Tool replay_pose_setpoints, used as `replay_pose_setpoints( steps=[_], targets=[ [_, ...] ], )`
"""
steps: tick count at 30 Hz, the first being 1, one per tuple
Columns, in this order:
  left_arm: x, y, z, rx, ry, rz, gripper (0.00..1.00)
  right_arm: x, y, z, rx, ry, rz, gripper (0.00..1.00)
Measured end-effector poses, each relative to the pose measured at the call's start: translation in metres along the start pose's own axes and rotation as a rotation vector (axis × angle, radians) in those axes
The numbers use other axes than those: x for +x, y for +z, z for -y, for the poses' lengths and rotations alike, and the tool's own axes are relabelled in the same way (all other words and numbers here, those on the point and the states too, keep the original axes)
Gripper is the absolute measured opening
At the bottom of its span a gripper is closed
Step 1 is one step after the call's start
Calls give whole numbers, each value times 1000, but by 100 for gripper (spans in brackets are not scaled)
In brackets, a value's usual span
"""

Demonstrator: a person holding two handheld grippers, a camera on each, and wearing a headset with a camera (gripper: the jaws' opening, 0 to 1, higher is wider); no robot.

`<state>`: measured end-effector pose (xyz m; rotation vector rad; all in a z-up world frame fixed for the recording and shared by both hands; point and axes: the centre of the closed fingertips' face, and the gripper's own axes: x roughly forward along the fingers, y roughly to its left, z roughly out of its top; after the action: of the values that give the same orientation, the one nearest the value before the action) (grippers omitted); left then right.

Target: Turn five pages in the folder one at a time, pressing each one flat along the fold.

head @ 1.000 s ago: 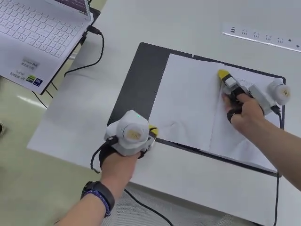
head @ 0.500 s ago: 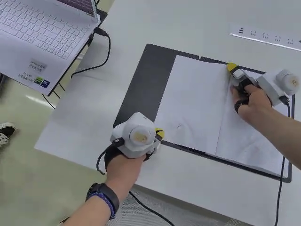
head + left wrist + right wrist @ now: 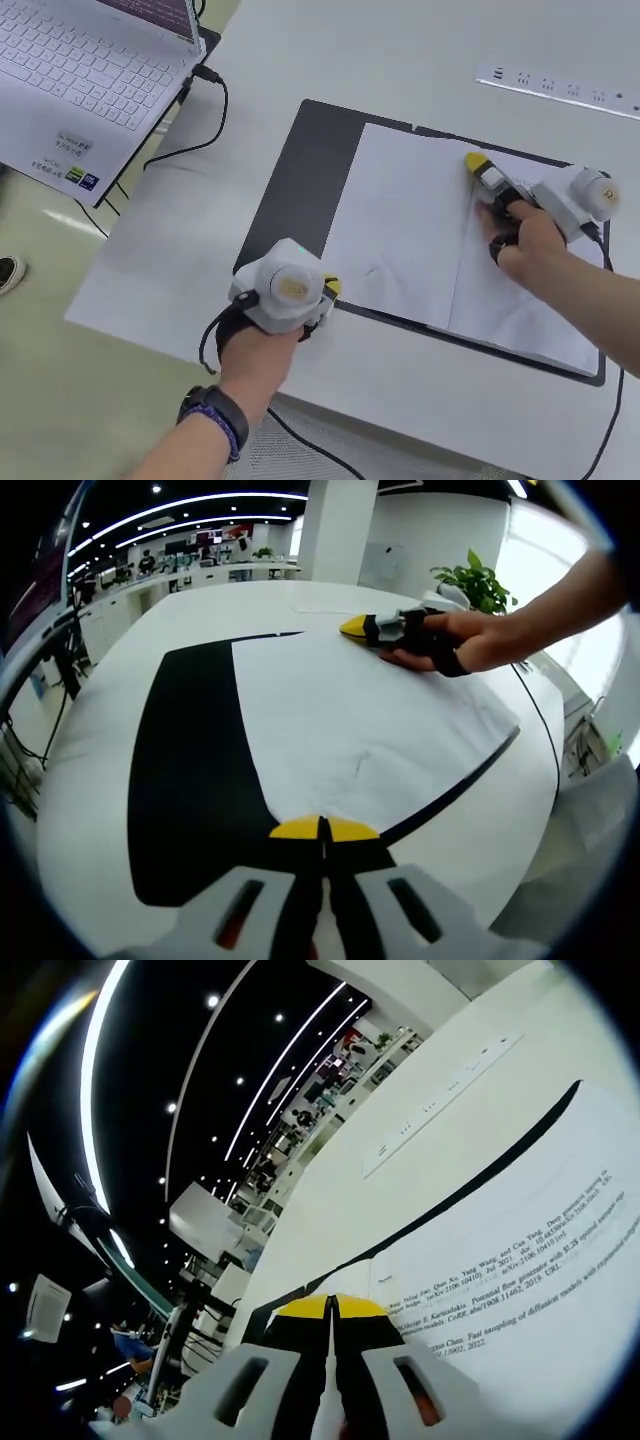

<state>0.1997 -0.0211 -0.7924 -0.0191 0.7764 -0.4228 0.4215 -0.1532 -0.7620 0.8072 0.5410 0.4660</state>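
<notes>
Lying open on the white tabletop (image 3: 400, 50), the black folder (image 3: 300, 190) shows two white sheets. The left page (image 3: 400, 220) is blank apart from a faint mark, and the bare black cover reaches out past its left side. The right page (image 3: 490, 310) lies flat beside it, and the fold (image 3: 460, 270) runs between them from the far edge toward the near edge.

The right claw (image 3: 475, 160) rests with its yellow tips on the paper at the far end of the fold, held by the right hand (image 3: 525, 235). In the right gripper view its jaws are pressed together with nothing between them, set on the sheet beside lines of small printed text (image 3: 480, 1300).

The left claw (image 3: 328, 288) sits at the folder's near edge, at the bottom of the left page, gripped by the left hand (image 3: 250, 350). In the left gripper view the yellow tips meet with no gap, touching down where the white sheet ends and the black cover begins.

Further out, a laptop (image 3: 80, 70) stands off the far left corner with a dark cable (image 3: 205, 110) trailing from it across the tabletop. A white power strip (image 3: 560, 85) lies beyond the folder's far edge. A green plant (image 3: 480, 580) shows in the background of the left gripper view.
</notes>
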Motion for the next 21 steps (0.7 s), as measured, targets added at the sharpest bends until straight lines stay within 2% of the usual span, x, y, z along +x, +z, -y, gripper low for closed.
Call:
replay_pose_setpoints(
  steps=[3, 8, 10, 15, 17, 19, 21],
  targets=[
    [0, 0, 0, 0, 1, 0, 0, -7, -5, -4, -4, -1, 3, 0],
    [-1, 0, 0, -5, 0, 3, 0, -21, -18, -15, -50, 4, -20, 0],
    [-1, 0, 0, -4, -2, 2, 0, -22, -20, -11, -57, 6, -26, 0],
    [-1, 0, 0, 0, -5, 3, 0, -36, -28, -17, -52, 7, -28, 0],
    [-1, 0, 0, -8, -8, 9, 0, -41, -31, -14, -78, 0, -31, 0],
    [-1, 0, 0, -12, -11, 14, 0, -48, -33, -14, -66, -7, -10, 0],
    [-1, 0, 1, 4, -16, 9, 0, -52, -37, -15, -63, -2, -13, 0]
  ],
)
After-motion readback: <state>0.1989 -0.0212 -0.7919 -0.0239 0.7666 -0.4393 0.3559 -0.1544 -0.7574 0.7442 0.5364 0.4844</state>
